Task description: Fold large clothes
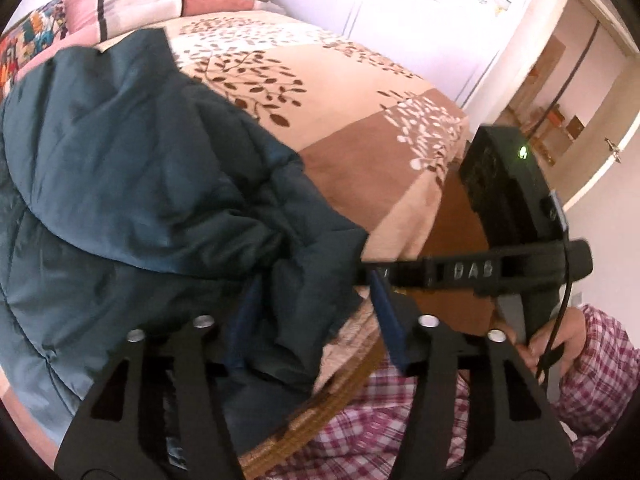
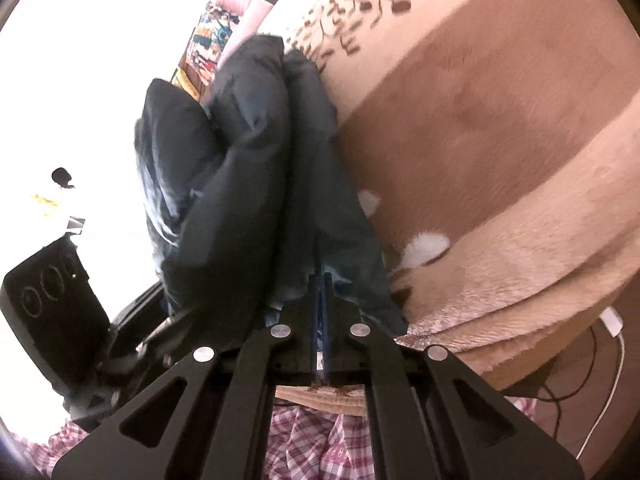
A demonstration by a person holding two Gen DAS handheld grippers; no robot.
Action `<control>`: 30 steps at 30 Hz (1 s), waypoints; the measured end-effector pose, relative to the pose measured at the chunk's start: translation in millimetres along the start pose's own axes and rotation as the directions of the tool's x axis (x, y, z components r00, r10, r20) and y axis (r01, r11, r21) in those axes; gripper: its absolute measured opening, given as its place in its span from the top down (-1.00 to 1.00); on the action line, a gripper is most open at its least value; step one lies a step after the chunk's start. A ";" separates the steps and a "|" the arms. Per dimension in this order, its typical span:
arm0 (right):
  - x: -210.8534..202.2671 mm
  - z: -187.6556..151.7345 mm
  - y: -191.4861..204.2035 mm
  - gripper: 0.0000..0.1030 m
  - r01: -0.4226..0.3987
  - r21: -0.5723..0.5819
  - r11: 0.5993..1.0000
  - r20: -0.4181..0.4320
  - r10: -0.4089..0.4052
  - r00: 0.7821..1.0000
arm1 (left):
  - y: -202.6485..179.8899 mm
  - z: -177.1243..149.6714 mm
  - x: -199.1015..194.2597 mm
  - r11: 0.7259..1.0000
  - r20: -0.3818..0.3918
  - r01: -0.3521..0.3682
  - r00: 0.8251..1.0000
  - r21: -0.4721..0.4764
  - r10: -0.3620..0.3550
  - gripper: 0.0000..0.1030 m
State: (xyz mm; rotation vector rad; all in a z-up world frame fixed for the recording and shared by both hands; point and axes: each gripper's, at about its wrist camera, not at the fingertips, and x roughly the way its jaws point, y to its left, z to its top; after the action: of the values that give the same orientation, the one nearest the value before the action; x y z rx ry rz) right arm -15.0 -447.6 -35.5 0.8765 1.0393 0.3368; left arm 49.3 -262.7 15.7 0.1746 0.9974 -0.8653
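A dark teal padded jacket (image 1: 132,168) lies bunched on the near-left part of the bed. My left gripper (image 1: 314,300) is open, its blue pads (image 1: 386,312) wide apart, and a loose fold of the jacket hangs between them without being pressed. My right gripper (image 2: 320,280) is shut on the jacket (image 2: 256,168), with a thin edge of fabric pinched between its pads. In the left wrist view the right gripper (image 1: 372,270) reaches in from the right to the jacket's corner, held by a hand (image 1: 560,340).
A tan and brown leaf-patterned blanket (image 1: 360,80) covers the bed, with pillows (image 1: 132,4) at its far end. A white wardrobe (image 1: 380,12) and an open door (image 1: 580,80) stand beyond. The person's checked shirt (image 1: 380,420) is at the bed's near edge. A white charger and cable (image 2: 612,320) lie below.
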 end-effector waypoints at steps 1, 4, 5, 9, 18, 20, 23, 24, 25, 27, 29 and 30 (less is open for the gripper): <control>-3.5 3.2 5.0 0.96 0.011 -0.008 1.000 0.018 -0.010 1.000 | -2.6 -0.5 -4.9 1.000 0.009 0.010 1.000 0.006 -0.010 -0.18; -24.5 10.1 20.2 0.96 0.055 -0.056 0.997 0.090 -0.050 0.995 | -4.2 0.5 -14.1 0.999 0.028 0.036 0.999 -0.006 -0.036 -0.20; -31.0 11.5 26.7 0.96 0.070 -0.075 0.995 0.113 -0.062 0.992 | -3.3 0.4 -17.6 0.999 0.032 0.047 0.998 -0.012 -0.047 -0.20; -41.5 19.0 65.0 0.96 0.073 -0.166 0.983 0.163 -0.046 0.986 | 1.6 -0.5 -39.6 0.996 0.067 0.081 0.995 -0.028 -0.079 -0.20; -2.3 15.6 151.0 0.96 0.107 -0.424 0.899 0.079 -0.081 0.994 | 65.6 -24.4 -139.5 0.974 0.259 -0.036 0.961 -0.222 0.094 -0.28; 14.1 6.4 149.0 0.96 0.123 -0.451 0.884 0.033 -0.121 0.992 | 96.0 -35.6 -150.5 0.939 0.260 -0.091 0.948 -0.331 0.184 -0.37; 33.4 -2.7 139.7 0.96 0.182 -0.469 0.864 -0.006 -0.210 0.978 | 138.8 -55.2 -150.2 0.865 0.226 -0.105 0.944 -0.490 0.242 -0.41; 40.1 -2.7 133.7 0.96 0.208 -0.469 0.858 -0.007 -0.240 0.971 | 154.1 -63.4 -146.1 0.833 0.212 -0.092 0.947 -0.545 0.243 -0.43; 43.4 -3.6 129.0 0.96 0.231 -0.464 0.855 -0.007 -0.264 0.964 | 161.1 -65.1 -137.8 0.811 0.198 -0.083 0.951 -0.579 0.238 -0.44; 51.1 -2.6 111.9 1.00 0.264 -0.431 0.863 -0.016 -0.300 0.954 | 181.9 -78.0 -120.6 0.755 0.165 -0.026 0.971 -0.656 0.176 -0.44; 57.0 -0.2 93.7 1.00 0.267 -0.375 0.888 -0.036 -0.301 0.953 | 190.8 -88.3 -104.3 0.717 0.157 0.038 0.982 -0.696 0.101 -0.44; 57.8 -0.3 88.9 1.00 0.270 -0.358 0.894 -0.041 -0.304 0.952 | 190.7 -87.4 -97.2 0.708 0.158 0.054 0.984 -0.704 0.082 -0.44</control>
State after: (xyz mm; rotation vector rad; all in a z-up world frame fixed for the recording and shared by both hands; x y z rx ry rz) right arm 26.6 -355.8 -2.6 0.3813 1.1383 0.3019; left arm 101.7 -38.3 -2.7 -0.5539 1.0909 -0.4159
